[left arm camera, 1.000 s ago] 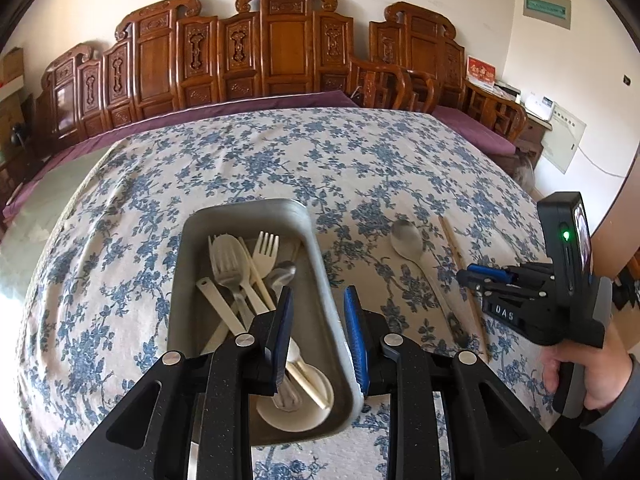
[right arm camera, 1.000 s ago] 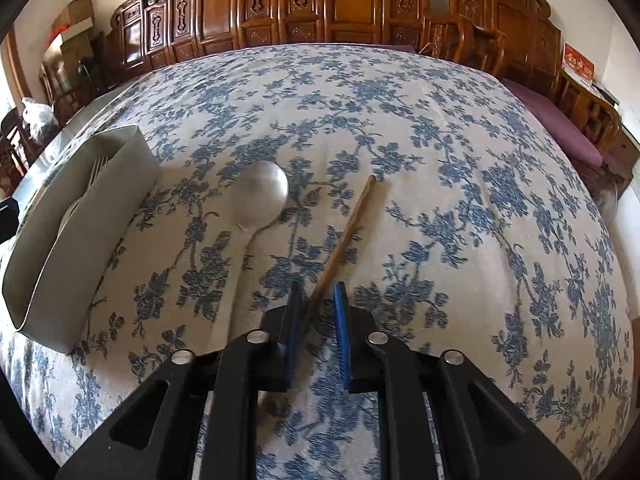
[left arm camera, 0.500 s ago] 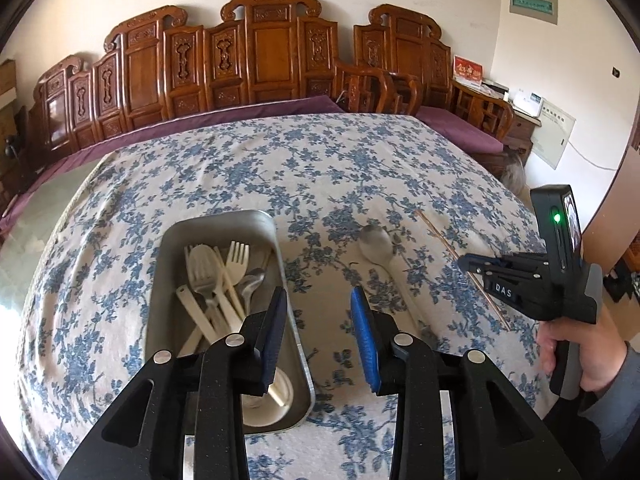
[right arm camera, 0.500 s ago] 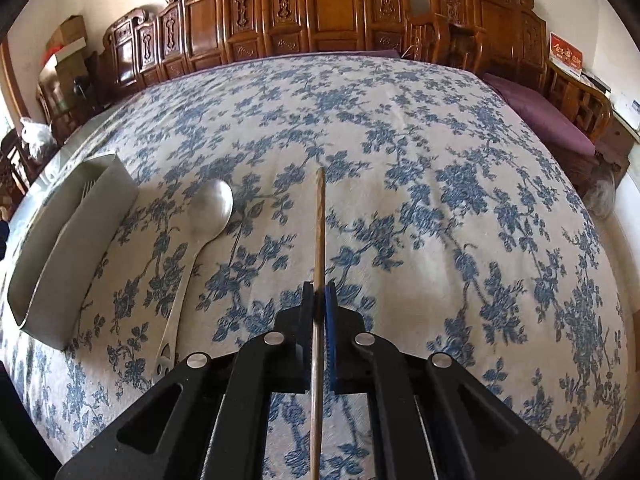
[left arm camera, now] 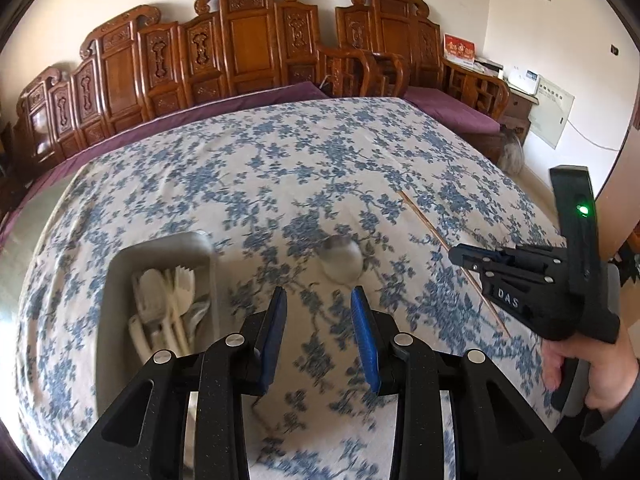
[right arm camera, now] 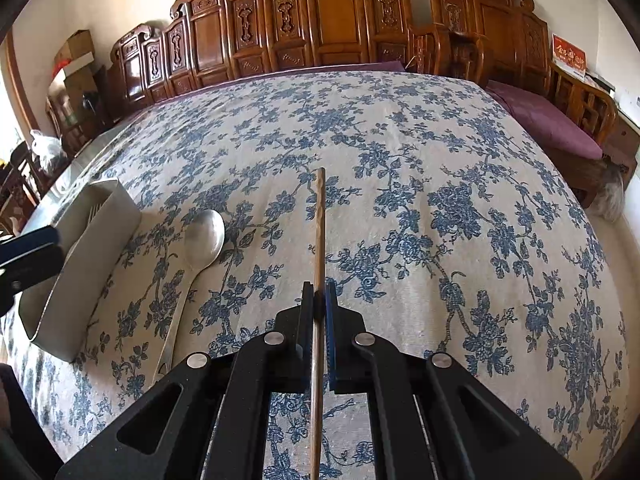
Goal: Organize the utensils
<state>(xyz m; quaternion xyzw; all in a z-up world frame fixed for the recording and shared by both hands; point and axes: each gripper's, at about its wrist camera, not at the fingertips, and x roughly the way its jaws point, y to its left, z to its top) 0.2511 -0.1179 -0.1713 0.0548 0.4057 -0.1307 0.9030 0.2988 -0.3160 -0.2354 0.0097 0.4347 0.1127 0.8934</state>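
My left gripper (left arm camera: 318, 294) is open with nothing between its blue pads, and hangs over the cloth just short of the metal spoon's (left arm camera: 342, 258) bowl. The grey tray (left arm camera: 116, 280) with several pale plastic forks and spoons lies to its left. My right gripper (right arm camera: 319, 292) is shut on a wooden chopstick (right arm camera: 319, 220), which runs straight ahead between the pads and back under them. In the left wrist view that right gripper (left arm camera: 460, 254) holds the chopstick (left arm camera: 424, 224) slanted over the table. The metal spoon (right arm camera: 204, 236) lies between the chopstick and the tray (right arm camera: 80, 280).
A blue-flowered cloth (right arm camera: 440, 160) covers the table. Carved wooden benches (left arm camera: 248, 52) with purple cushions (right arm camera: 540, 120) line its far side and right. A person's hand (left arm camera: 580, 372) grips the right gripper's handle. The left gripper (right arm camera: 24, 252) shows at the left edge.
My left gripper moved right, from over the tray to over the cloth near the spoon, and its jaws widened a little. My right gripper shut on the chopstick and swung it in line with the fingers.
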